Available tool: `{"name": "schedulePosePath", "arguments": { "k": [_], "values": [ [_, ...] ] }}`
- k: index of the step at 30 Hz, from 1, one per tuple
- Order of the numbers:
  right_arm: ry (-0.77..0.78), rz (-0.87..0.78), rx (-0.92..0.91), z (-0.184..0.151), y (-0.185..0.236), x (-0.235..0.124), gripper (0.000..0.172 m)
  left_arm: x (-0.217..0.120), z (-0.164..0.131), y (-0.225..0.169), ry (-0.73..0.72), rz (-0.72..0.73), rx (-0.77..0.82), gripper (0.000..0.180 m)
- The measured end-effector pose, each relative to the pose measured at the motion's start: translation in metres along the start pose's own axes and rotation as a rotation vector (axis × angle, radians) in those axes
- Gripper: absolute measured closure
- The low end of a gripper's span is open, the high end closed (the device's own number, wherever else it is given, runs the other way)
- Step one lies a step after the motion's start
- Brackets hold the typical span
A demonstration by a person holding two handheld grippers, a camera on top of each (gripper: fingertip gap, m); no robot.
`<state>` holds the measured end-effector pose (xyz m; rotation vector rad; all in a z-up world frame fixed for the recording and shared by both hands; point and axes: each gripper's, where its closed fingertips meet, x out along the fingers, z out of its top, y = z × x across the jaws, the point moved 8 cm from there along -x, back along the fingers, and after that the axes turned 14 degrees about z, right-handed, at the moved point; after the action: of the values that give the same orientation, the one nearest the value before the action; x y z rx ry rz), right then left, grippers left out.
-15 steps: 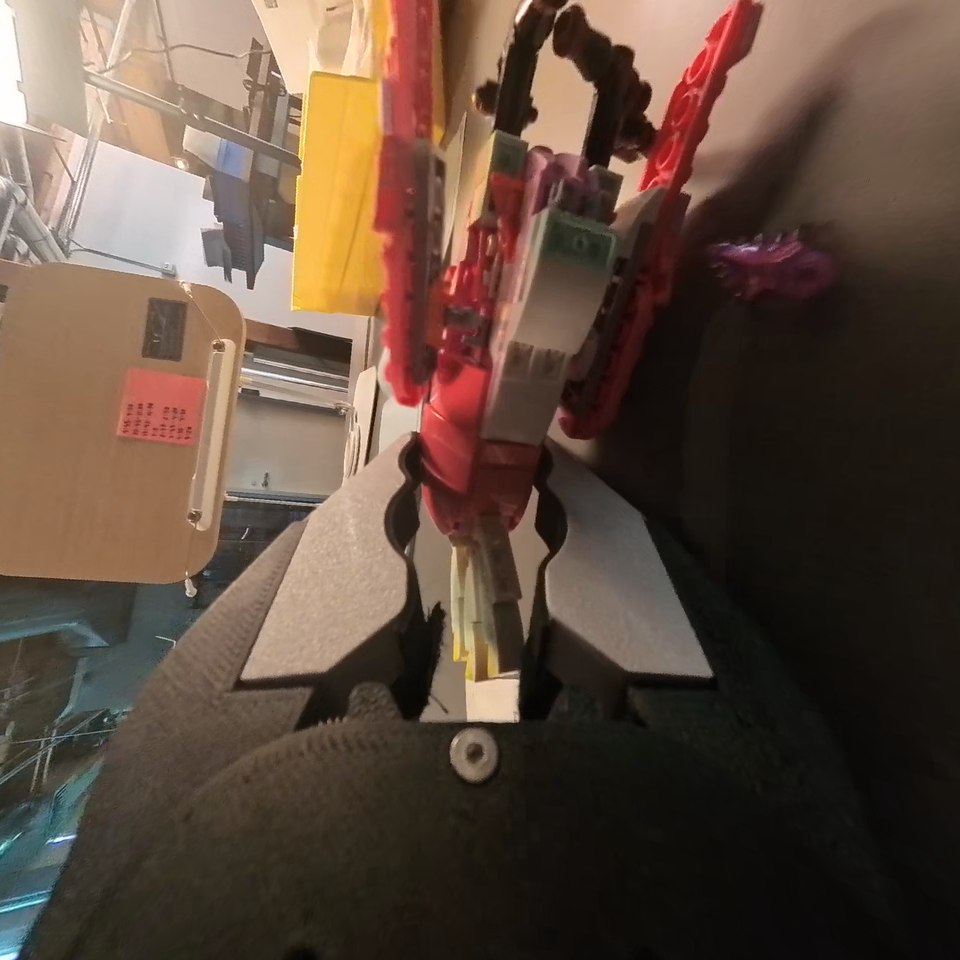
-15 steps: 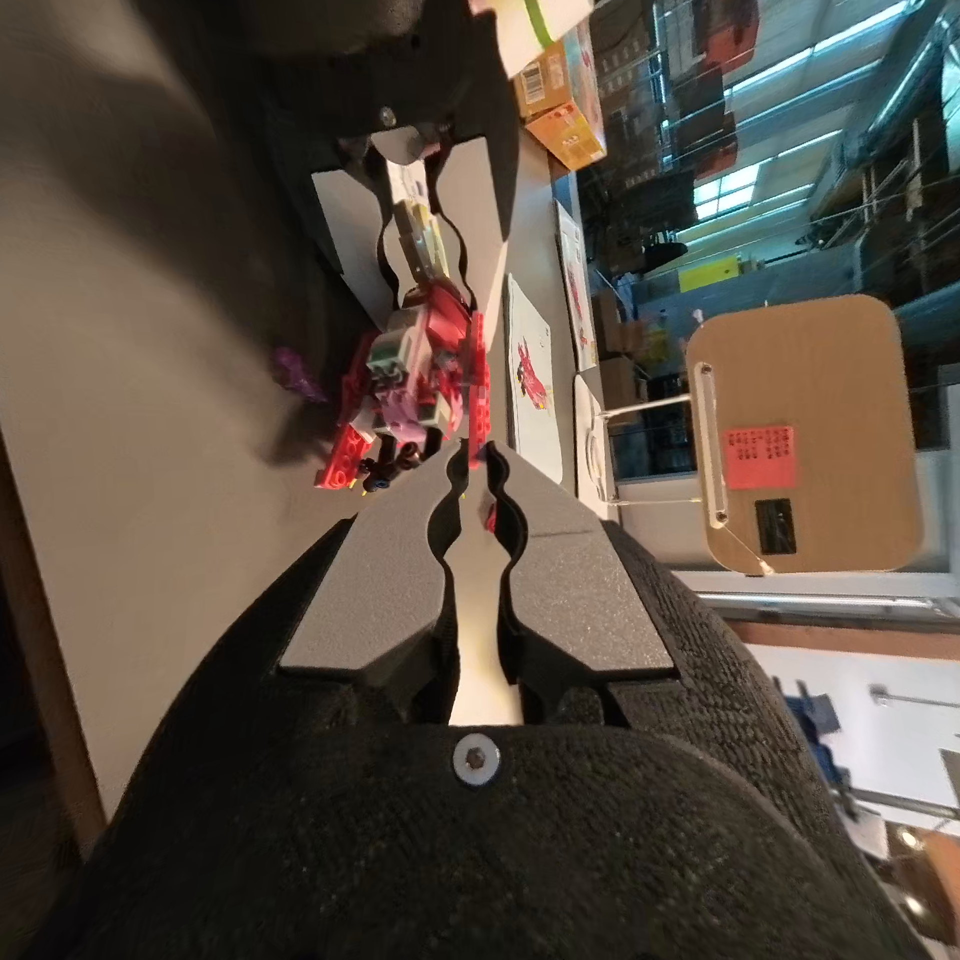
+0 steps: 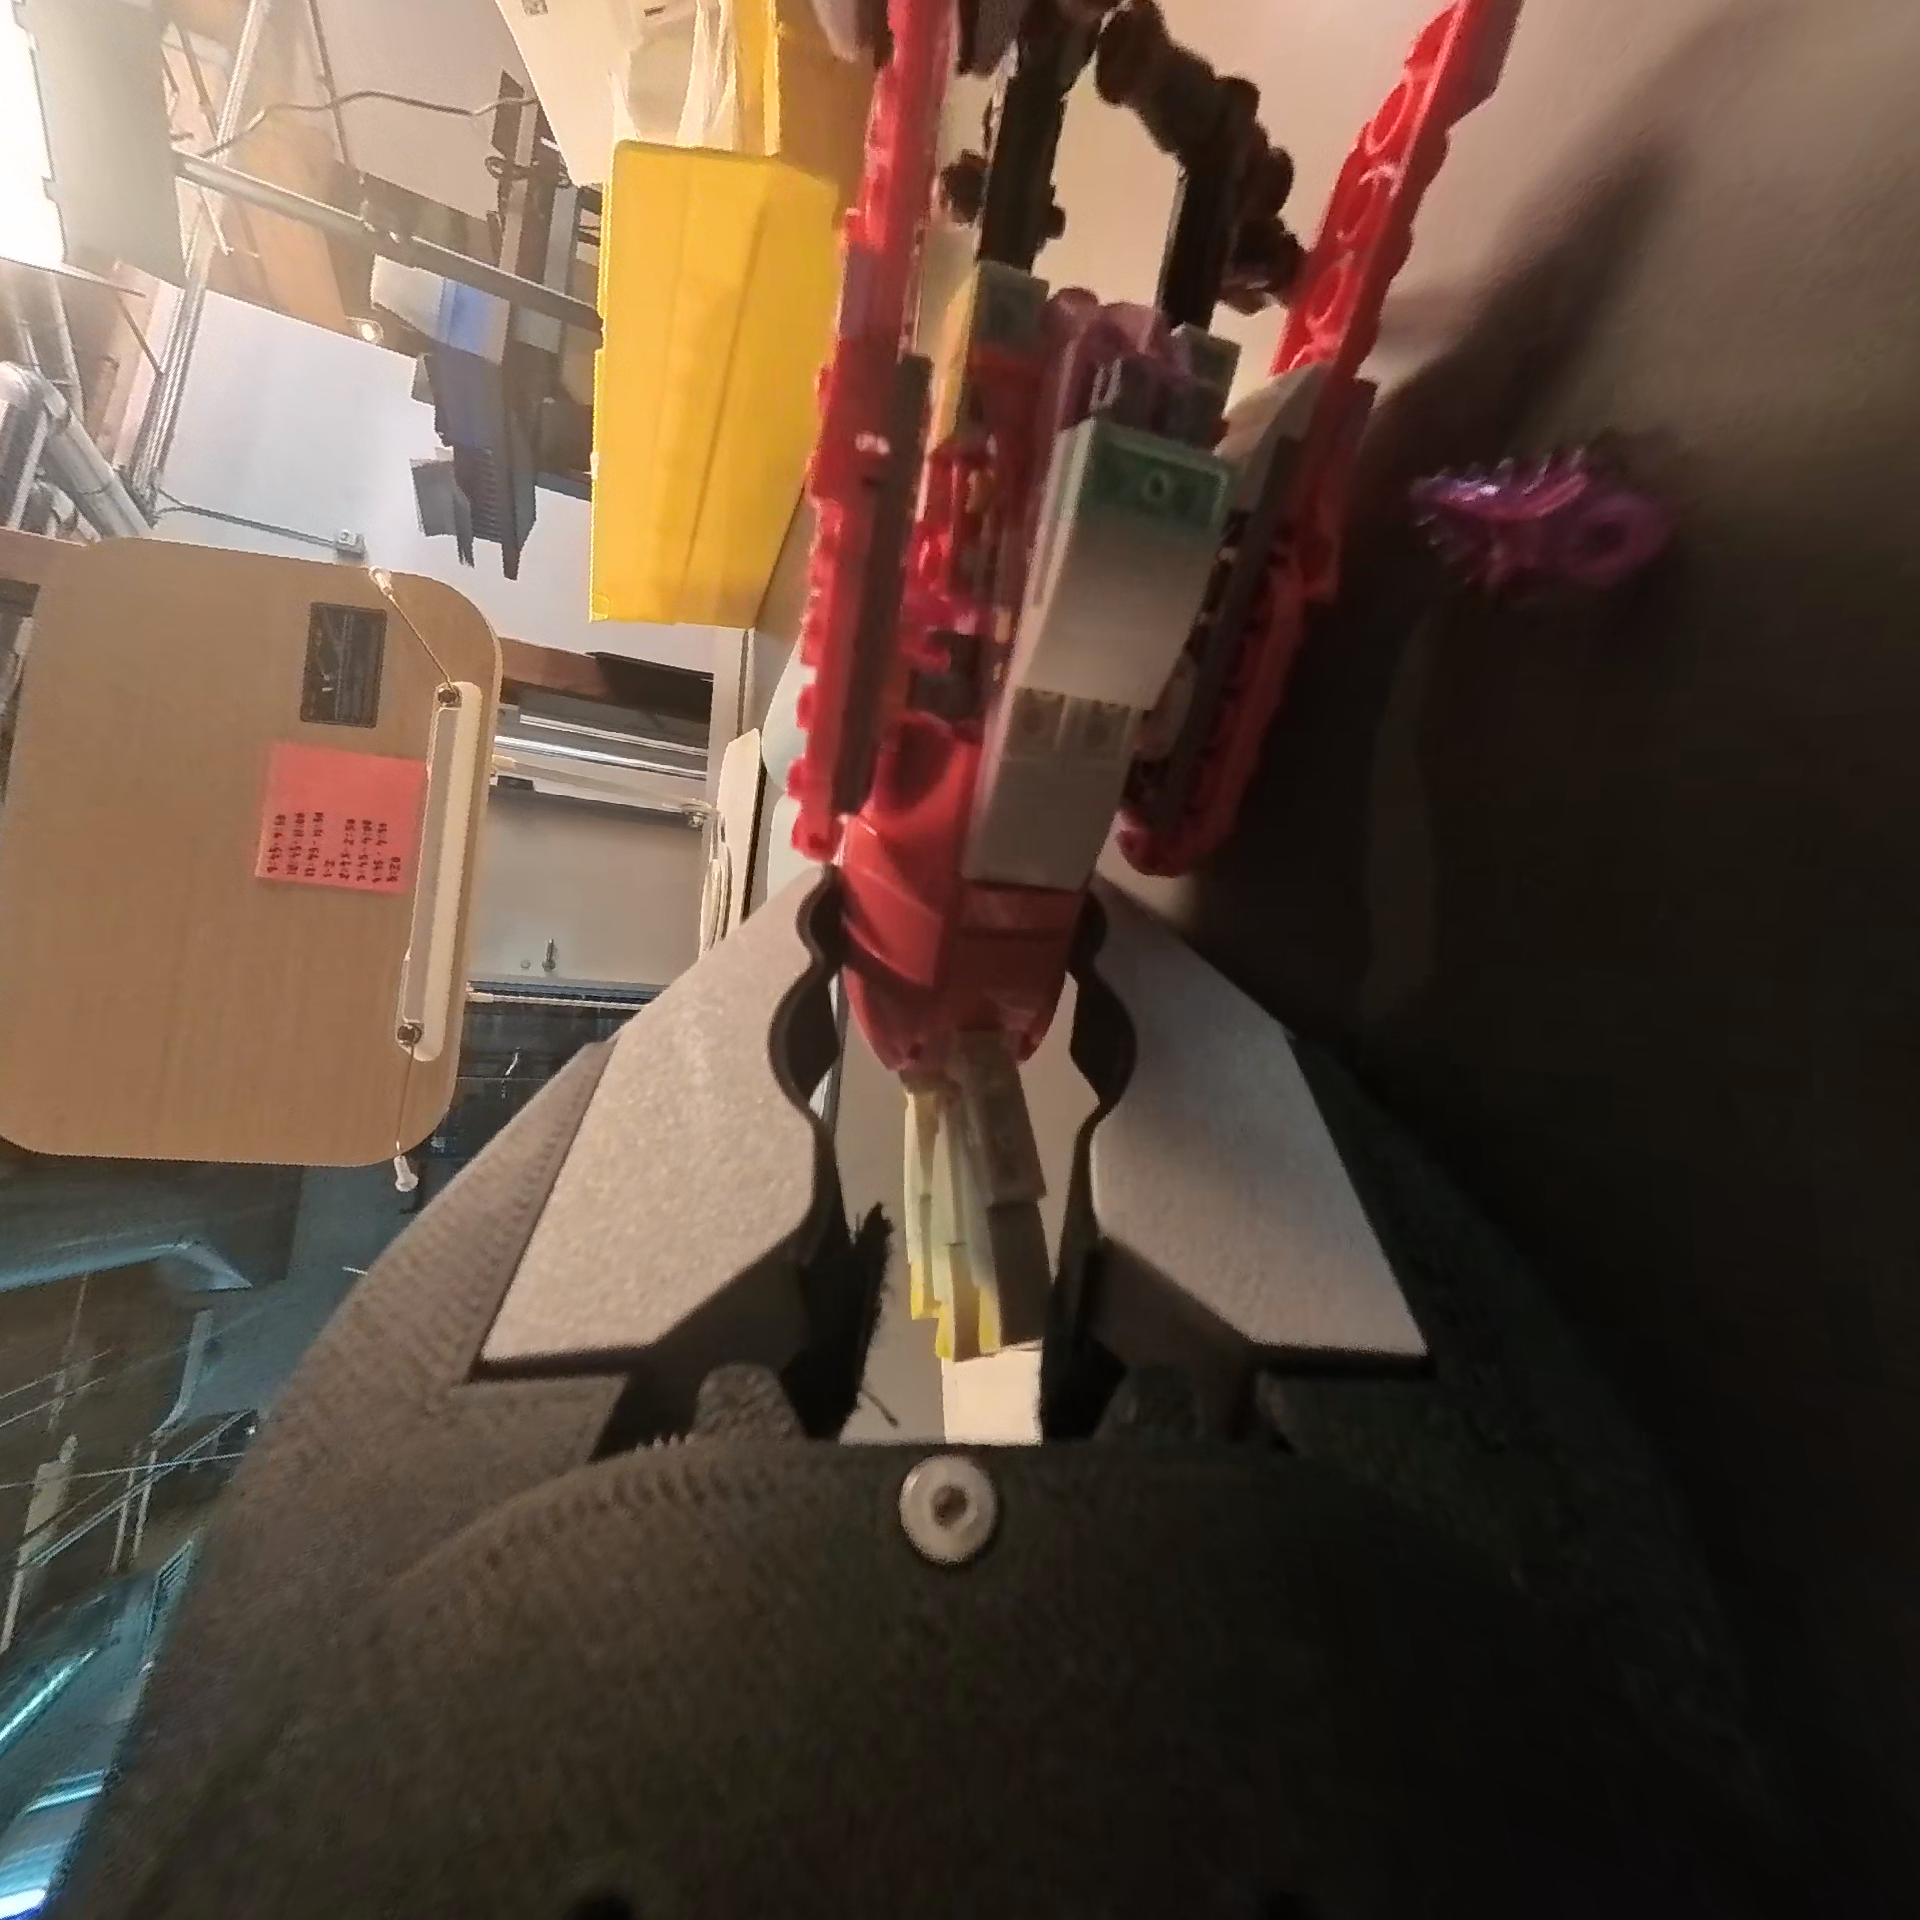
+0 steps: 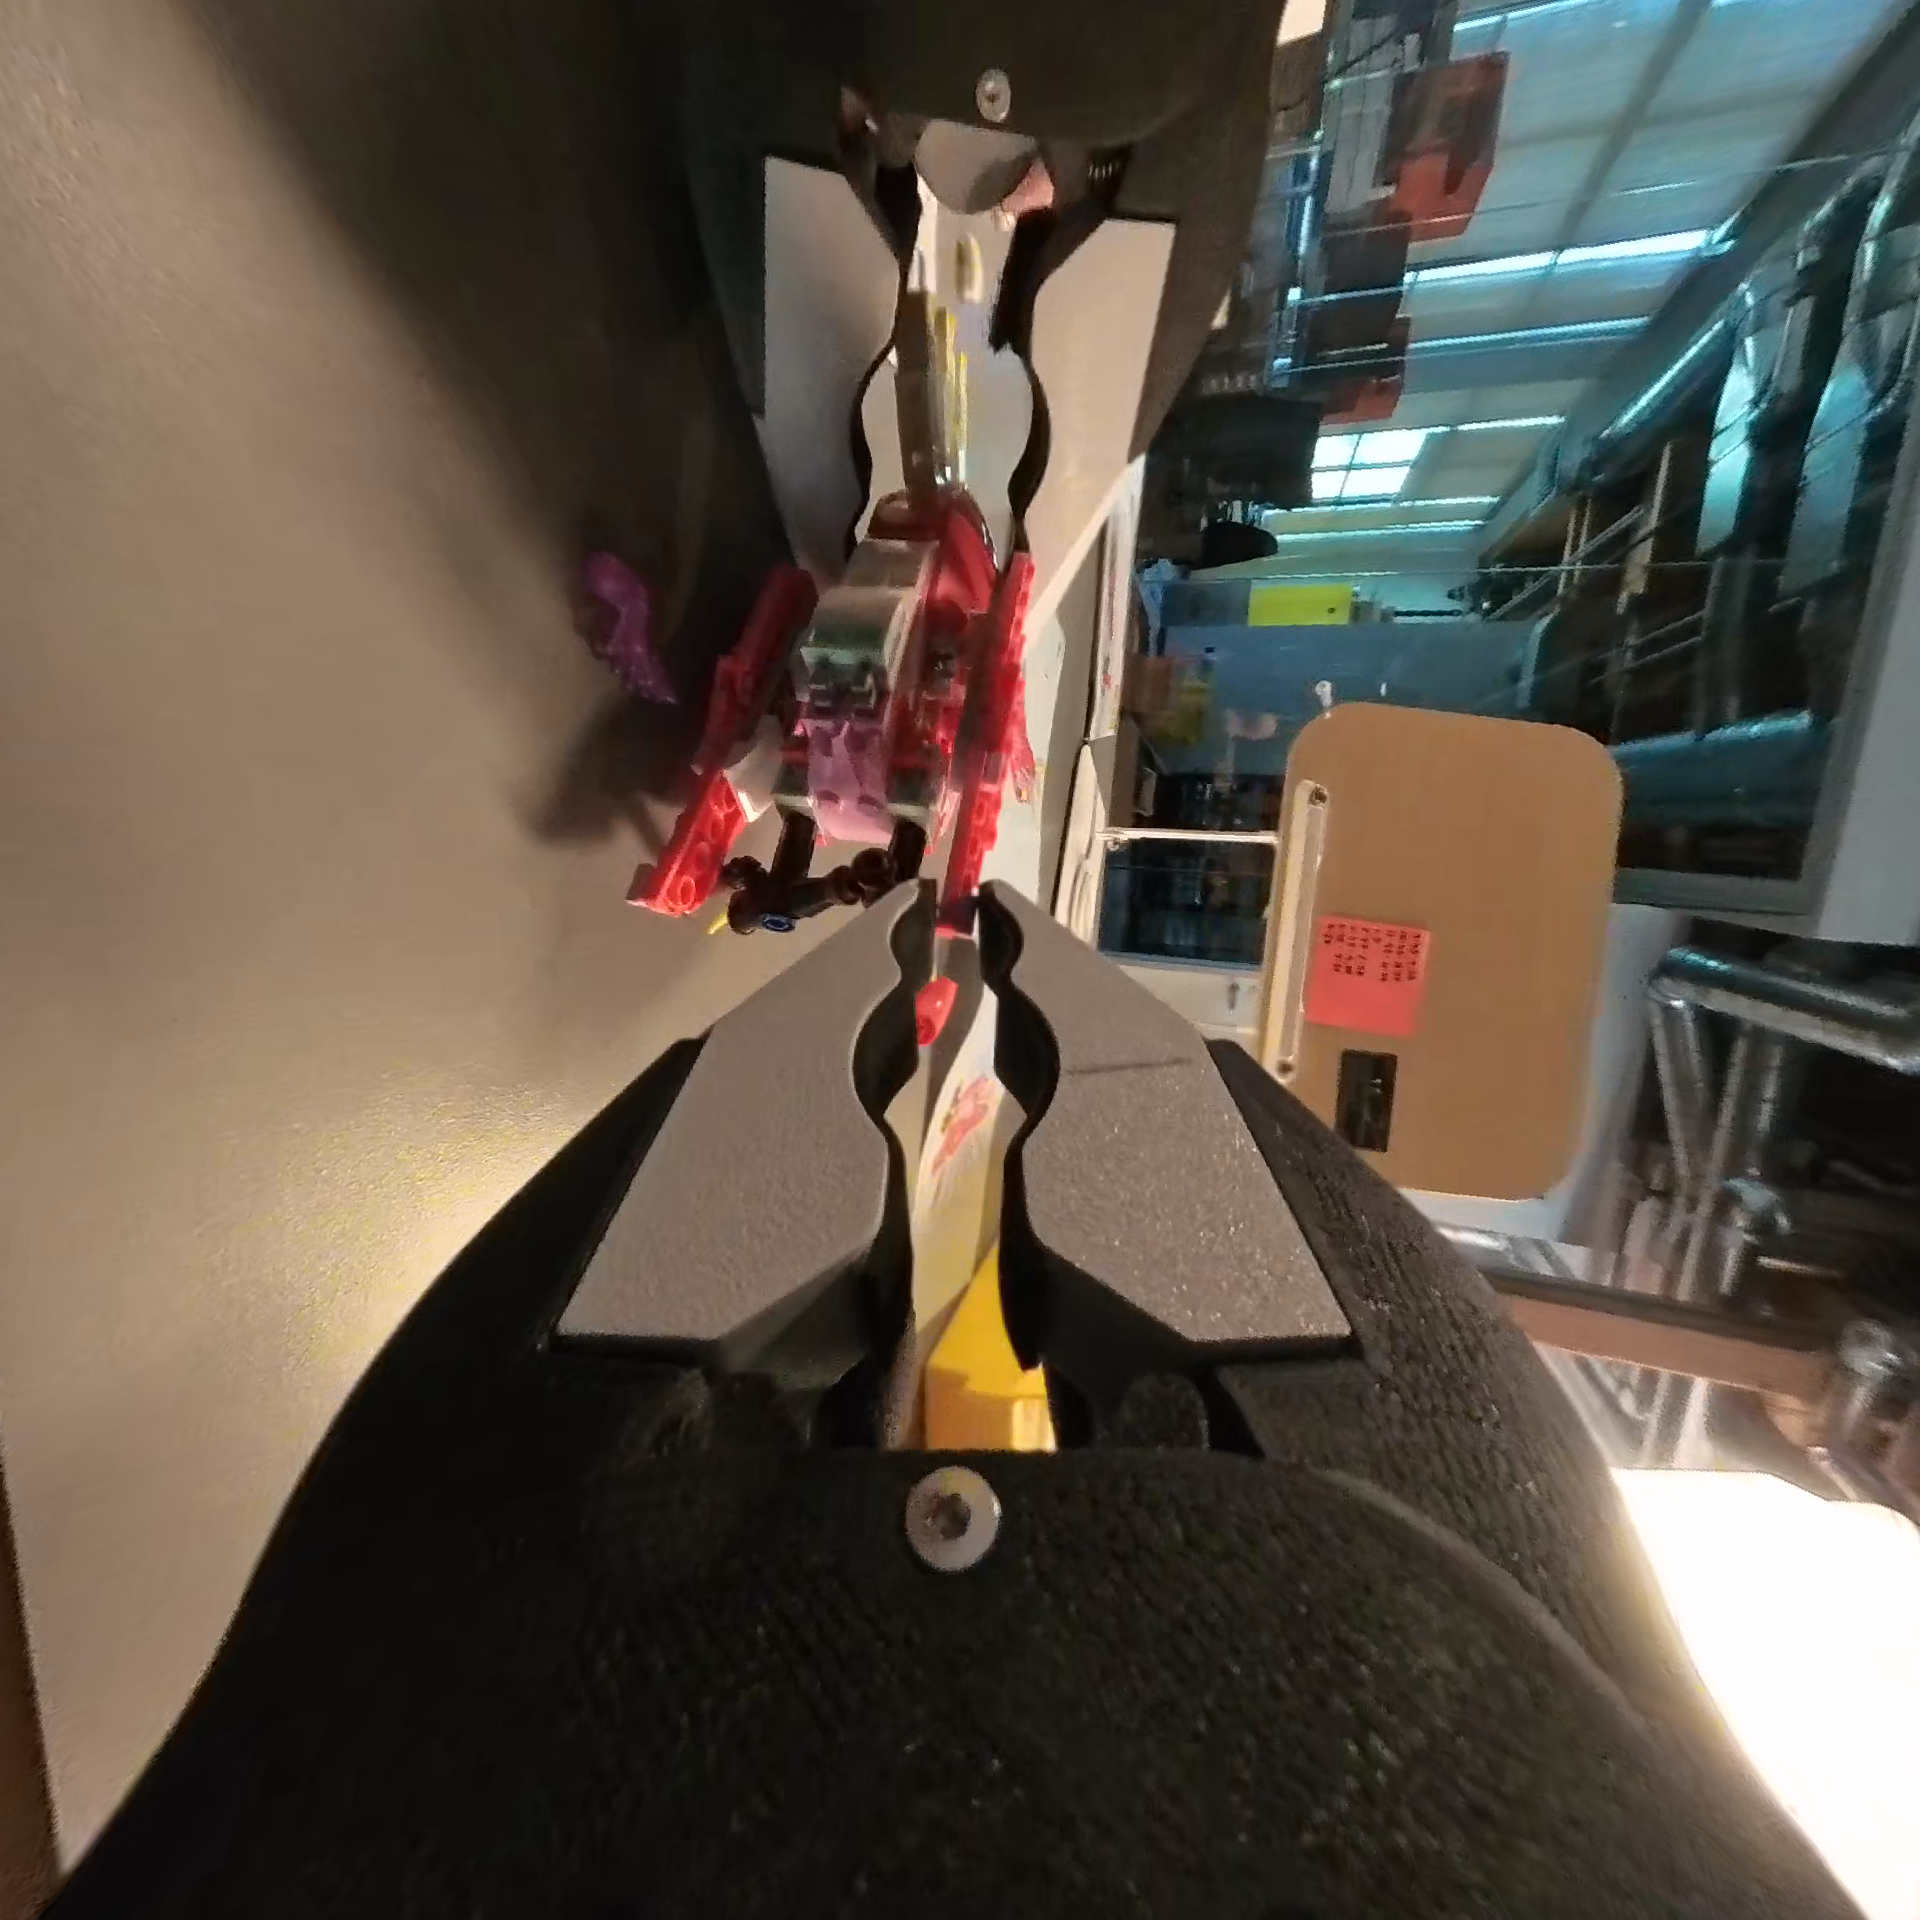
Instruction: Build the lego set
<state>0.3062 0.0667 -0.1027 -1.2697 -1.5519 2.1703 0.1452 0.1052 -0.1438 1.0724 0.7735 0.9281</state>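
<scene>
A red brick model (image 3: 1081, 644) with grey, green and purple parts, black legs and two long red wing plates hangs in the air beside the table. My left gripper (image 3: 956, 914) is shut on its red rear body, and its pale yellow and grey tail (image 3: 977, 1226) lies between the fingers. In the right wrist view the model (image 4: 852, 707) is held from the far side by the left gripper (image 4: 940, 530). My right gripper (image 4: 951, 899) is shut on the tip of the right-hand red wing plate (image 4: 987, 748).
A loose purple spiky piece (image 3: 1538, 520) lies on the table (image 4: 260, 831) just beyond the model, and shows in the right wrist view too (image 4: 623, 634). A yellow bin (image 3: 707, 384), a printed sheet (image 4: 966, 1122) and a wooden board with a pink note (image 3: 208, 831) stand nearby. About 10 centimetres separates my left fingertips from my right.
In the right wrist view the model and left gripper have swung to stand straight ahead and nearer. Both grasps have held. The left wrist view has barely changed.
</scene>
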Motion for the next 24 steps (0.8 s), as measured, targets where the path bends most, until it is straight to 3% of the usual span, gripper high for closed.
{"name": "schedulePosePath", "arguments": {
  "k": [8, 12, 16, 22, 24],
  "values": [
    [0.006, 0.087, 0.053, -0.004, -0.007, -0.008, 0.149, 0.000, 0.000, 0.000, 0.008, -0.003, -0.003, 0.139],
    [0.018, 0.232, 0.111, -0.015, -0.003, -0.012, 0.125, 0.000, 0.000, 0.000, 0.011, -0.004, -0.003, 0.139],
    [-0.010, 0.315, 0.299, -0.017, -0.010, -0.011, 0.106, 0.000, 0.000, 0.000, 0.020, -0.006, -0.008, 0.139],
    [-0.153, 0.357, 0.563, 0.014, -0.038, 0.004, 0.101, 0.001, 0.001, 0.000, 0.038, -0.002, 0.003, 0.139],
    [-0.170, 0.409, 0.703, 0.013, -0.046, 0.013, 0.118, 0.000, 0.002, 0.000, 0.039, 0.000, 0.010, 0.139]
  ]
}}
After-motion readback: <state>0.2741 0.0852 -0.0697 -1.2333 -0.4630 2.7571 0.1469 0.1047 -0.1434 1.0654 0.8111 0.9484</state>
